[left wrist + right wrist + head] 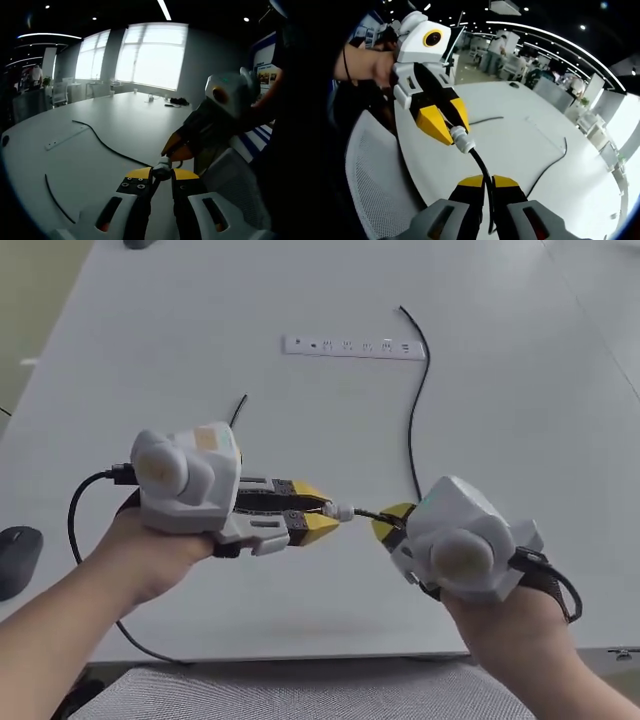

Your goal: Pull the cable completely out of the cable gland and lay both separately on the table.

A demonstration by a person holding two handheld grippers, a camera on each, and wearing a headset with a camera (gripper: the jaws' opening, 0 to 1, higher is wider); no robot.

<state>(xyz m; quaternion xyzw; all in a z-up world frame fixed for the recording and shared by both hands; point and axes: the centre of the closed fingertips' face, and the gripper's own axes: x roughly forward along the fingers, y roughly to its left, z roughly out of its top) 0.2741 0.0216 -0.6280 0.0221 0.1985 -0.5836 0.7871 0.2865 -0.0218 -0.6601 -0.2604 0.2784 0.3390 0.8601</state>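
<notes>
The left gripper [322, 517] and the right gripper [391, 527] are held up above the white table [300, 410]. Their tips face each other and are close together. The left gripper's fingers [137, 175] are squeezed tight on the small pale cable gland [343, 511]. The right gripper's fingers [470, 181] are squeezed tight on the black cable [481, 162], just beside the gland. The cable goes into the gland. The rest of the cable runs away over the table, near a white power strip [353, 347]. A dark mouse [15, 558] lies by the table's left edge.

Mostly hidden — cable gland [345, 511] inside left claw [322, 517].
</notes>
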